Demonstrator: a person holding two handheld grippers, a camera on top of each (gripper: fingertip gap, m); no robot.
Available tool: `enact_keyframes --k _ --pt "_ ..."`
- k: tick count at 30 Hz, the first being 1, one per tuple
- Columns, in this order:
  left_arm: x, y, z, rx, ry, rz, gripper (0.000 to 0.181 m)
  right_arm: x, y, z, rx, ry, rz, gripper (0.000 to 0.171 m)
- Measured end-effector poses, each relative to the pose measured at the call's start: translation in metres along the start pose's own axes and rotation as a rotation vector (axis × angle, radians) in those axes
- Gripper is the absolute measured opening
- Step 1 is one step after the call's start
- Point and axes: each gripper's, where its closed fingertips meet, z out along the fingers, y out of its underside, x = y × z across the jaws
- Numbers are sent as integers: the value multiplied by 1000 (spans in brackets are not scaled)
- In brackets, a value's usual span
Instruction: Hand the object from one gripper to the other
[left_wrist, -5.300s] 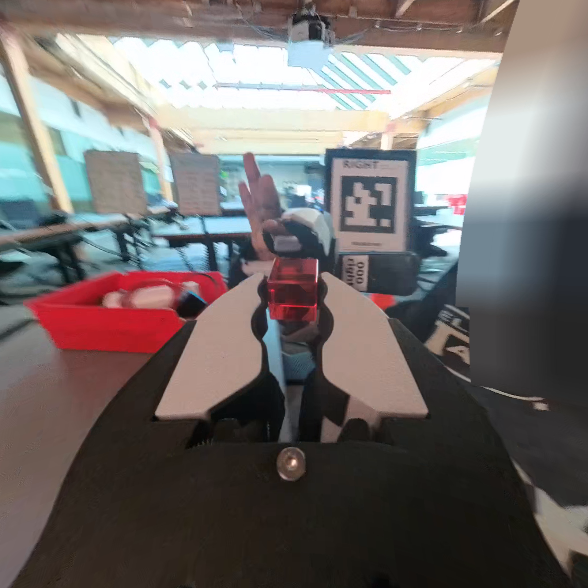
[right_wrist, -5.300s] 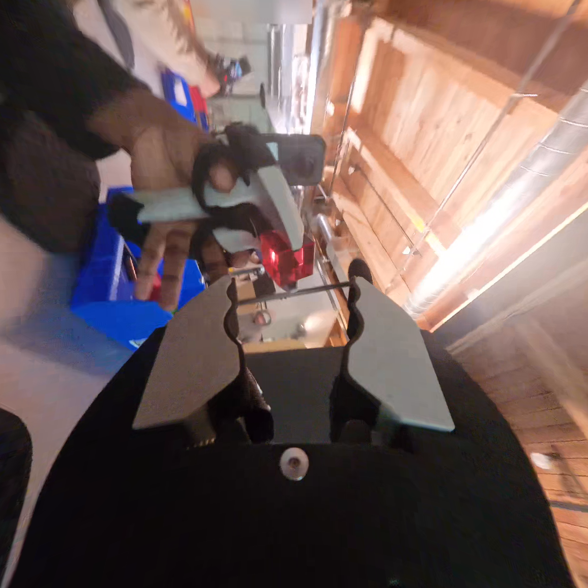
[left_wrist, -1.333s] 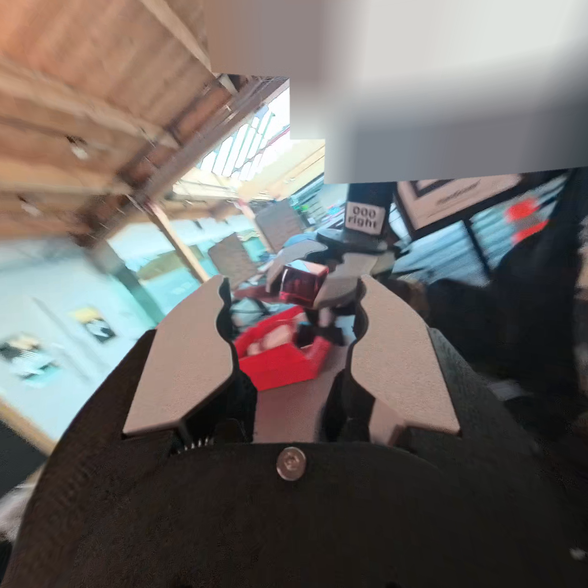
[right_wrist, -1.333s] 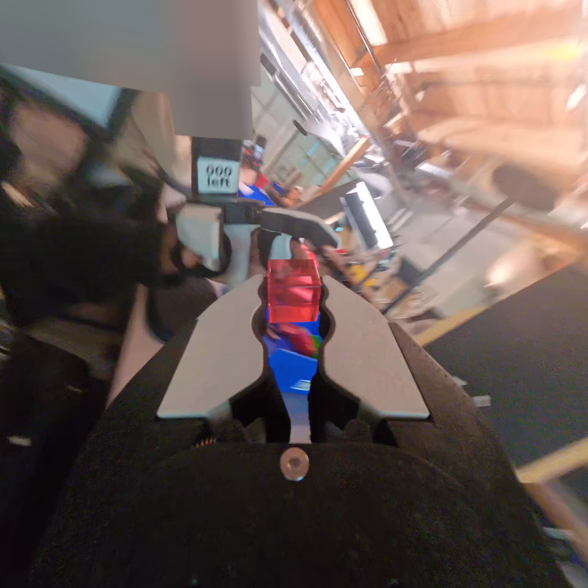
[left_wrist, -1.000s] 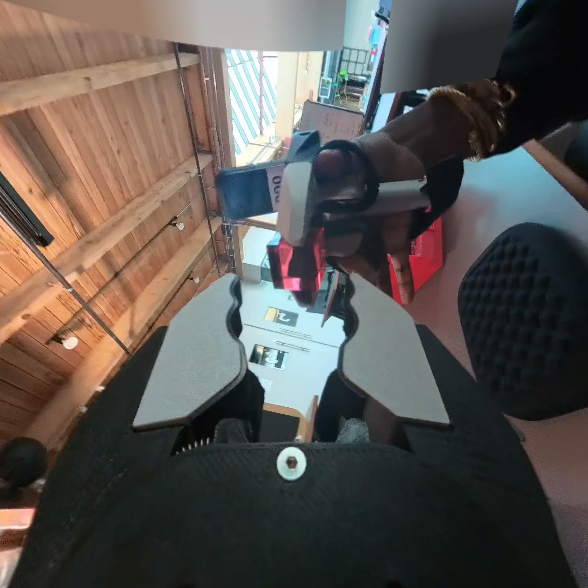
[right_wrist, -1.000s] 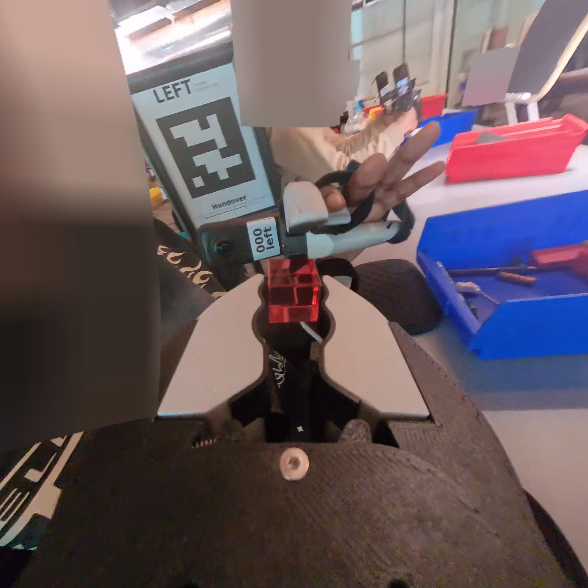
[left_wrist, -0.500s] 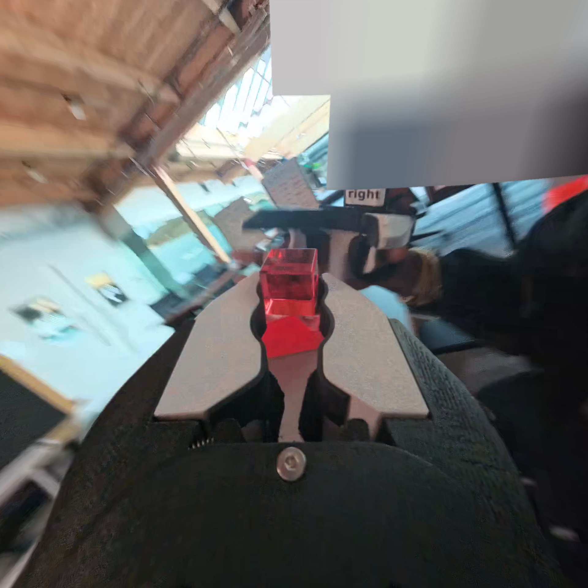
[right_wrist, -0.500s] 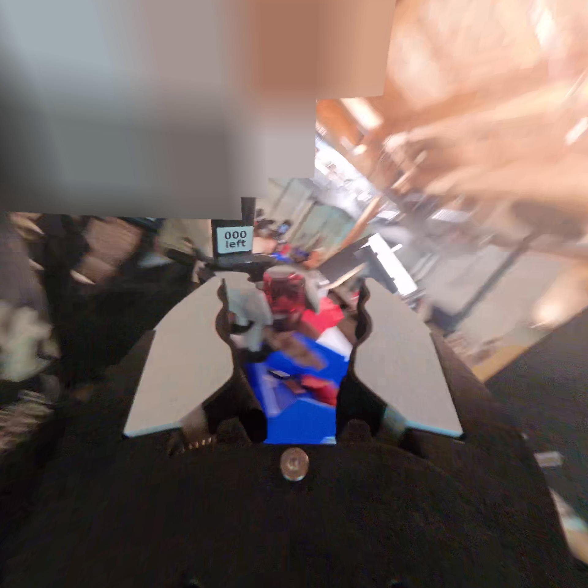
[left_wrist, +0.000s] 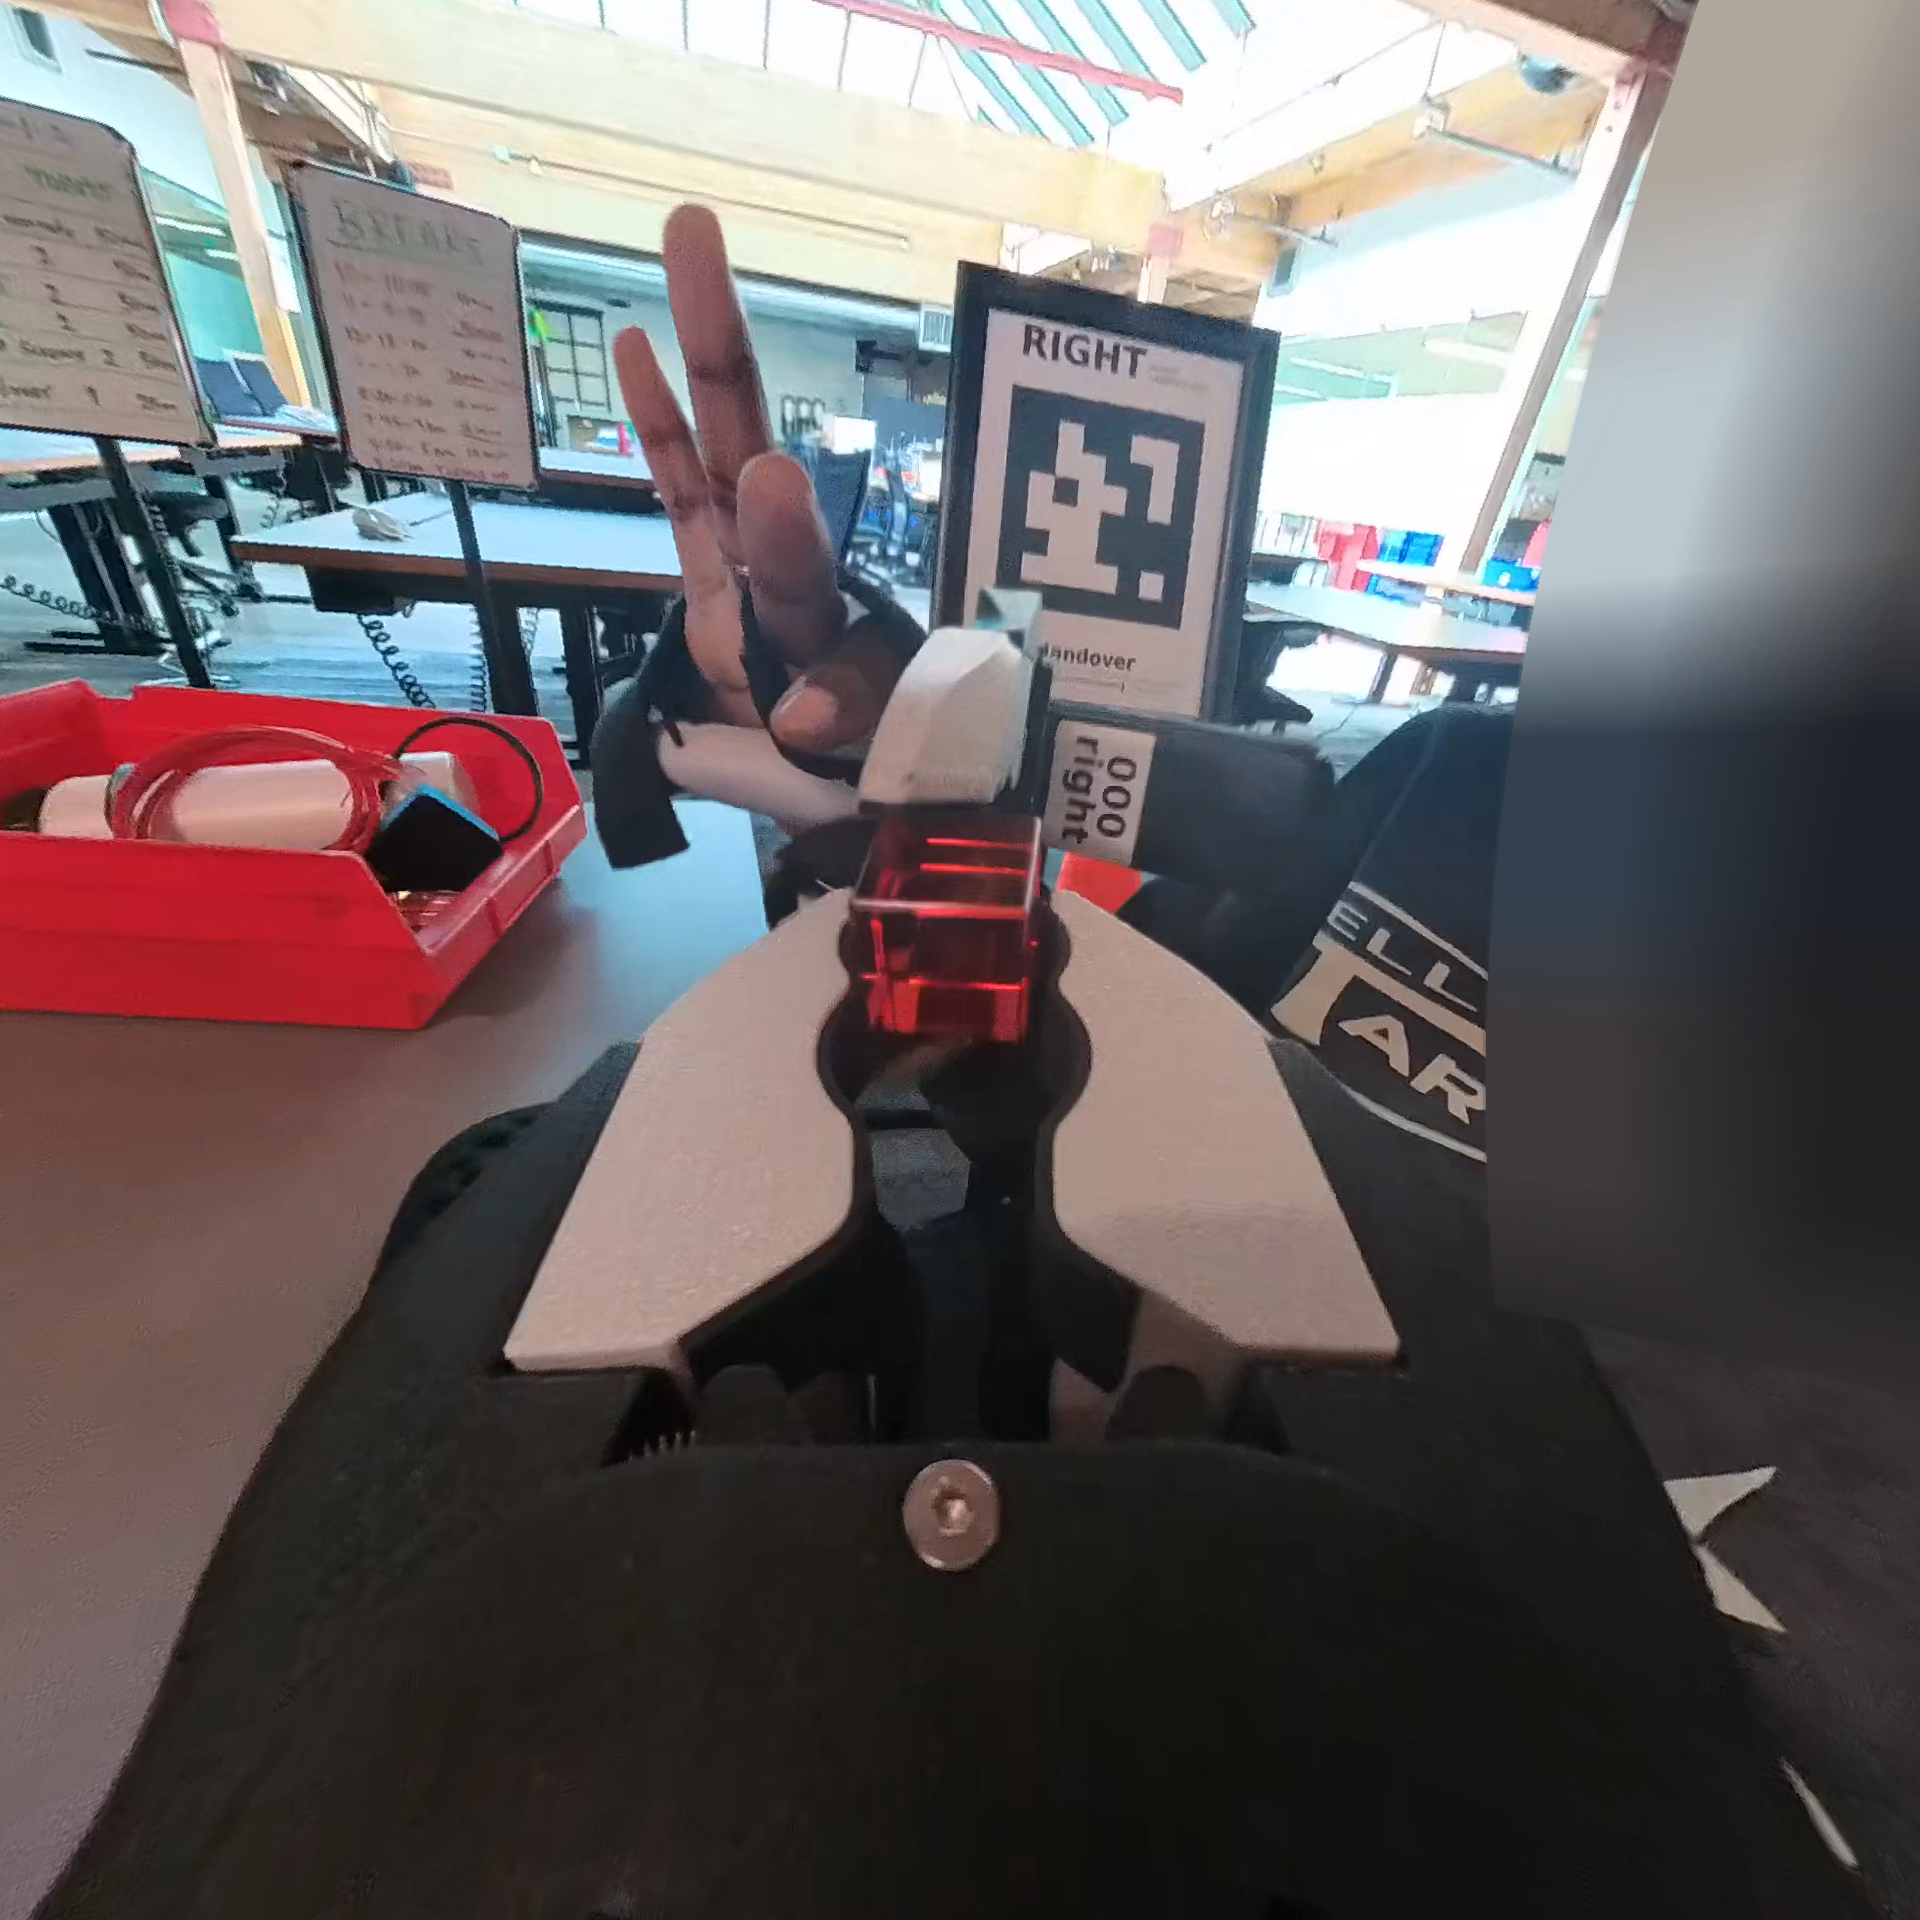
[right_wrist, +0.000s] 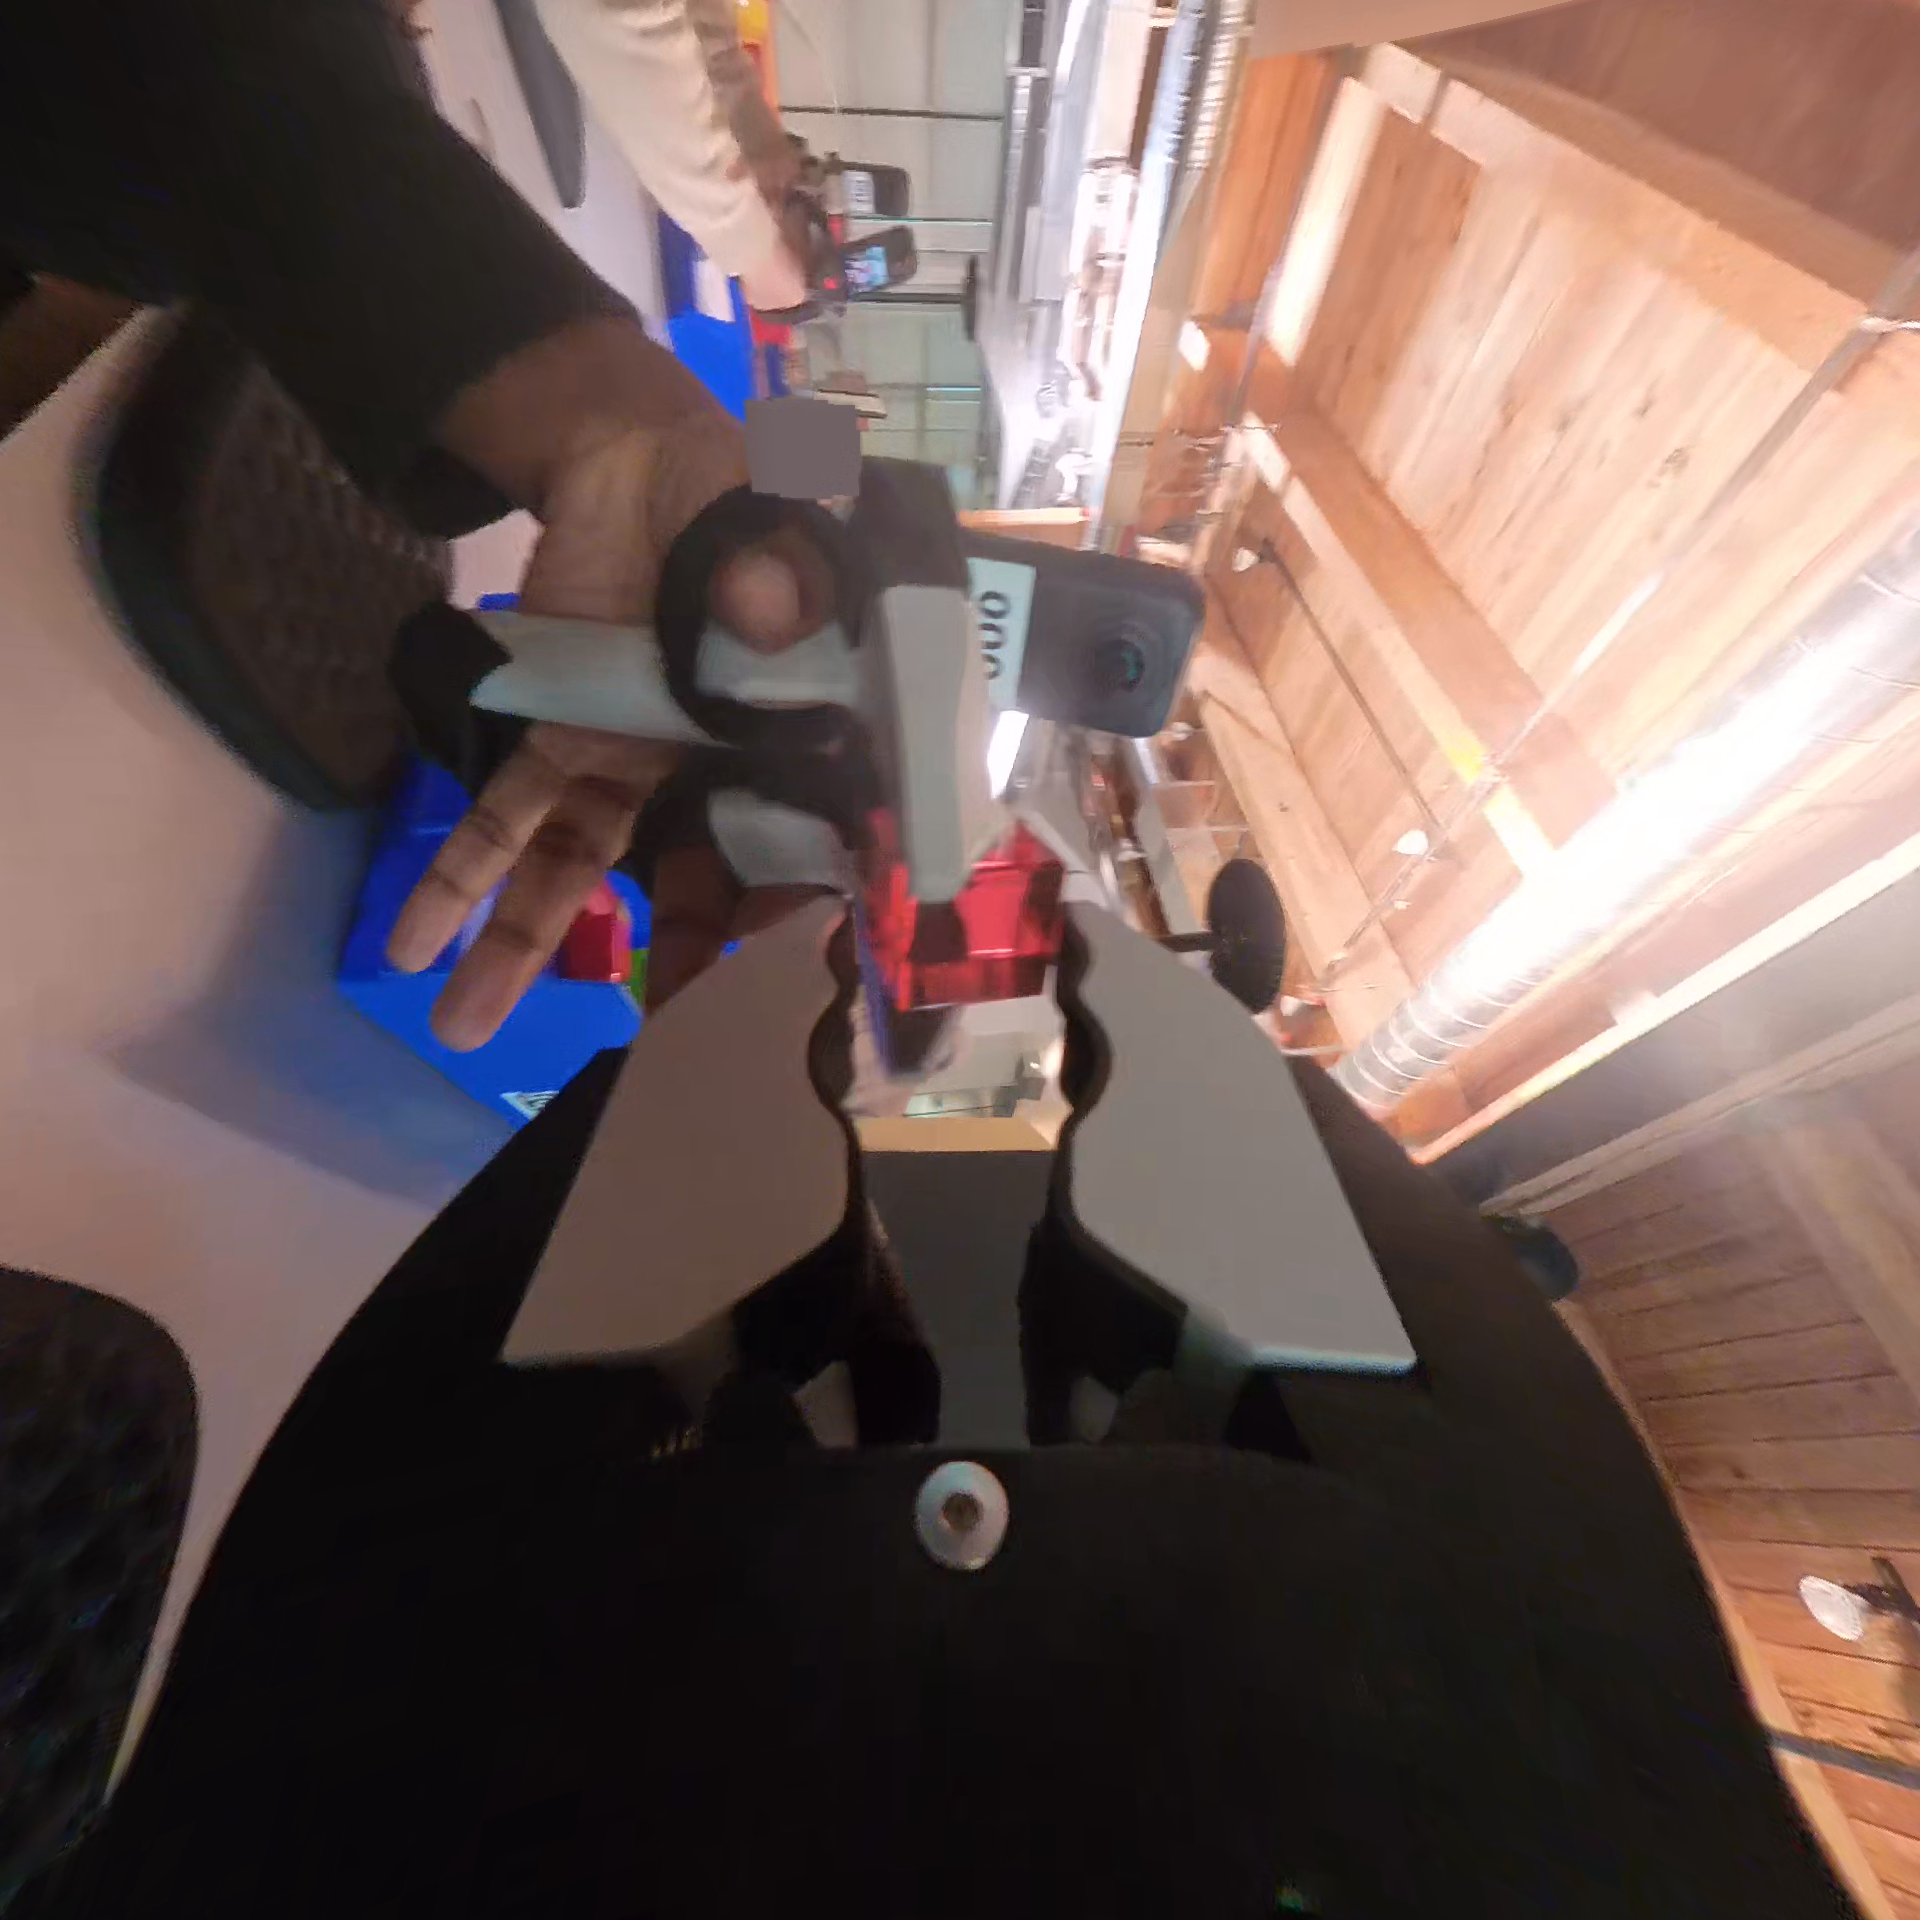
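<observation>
A red see-through cube (left_wrist: 945, 935) is pinched between the tips of my left gripper (left_wrist: 948, 940), which is shut on it above a dark table. In the left wrist view, the right gripper's white finger (left_wrist: 951, 727) rests on the cube's top, and a hand with spread fingers (left_wrist: 727, 499) holds that gripper. In the right wrist view, the cube (right_wrist: 997, 925) sits between the tips of my right gripper (right_wrist: 956, 956), which has closed to the cube's width. The left gripper's grey finger (right_wrist: 925, 748) crosses in front of the cube. Both grippers hold the cube, at right angles to each other.
A red bin (left_wrist: 208, 935) with cables and a white box stands at the left on the dark table (left_wrist: 156, 1195). A framed marker sign (left_wrist: 1101, 499) stands behind the grippers and whiteboards (left_wrist: 416, 343) stand farther back. A blue bin (right_wrist: 478, 997) and a black textured pad (right_wrist: 281, 582) lie on the table. My hands' fingertips stand some 4 centimetres from each other.
A second ago the right gripper held the cube and the left was open. Half a second ago the left was shut on it and the right open. Now the right has closed around it again.
</observation>
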Motion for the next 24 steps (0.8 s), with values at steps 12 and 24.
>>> enact_keyframes --k 12,24 --pt "-13 -38 -23 53 -453 965 80 23 5 -7 109 -149 941 33" --pt "-21 -23 -10 -296 -672 1655 46 -6 -10 -8 130 -621 1726 34"
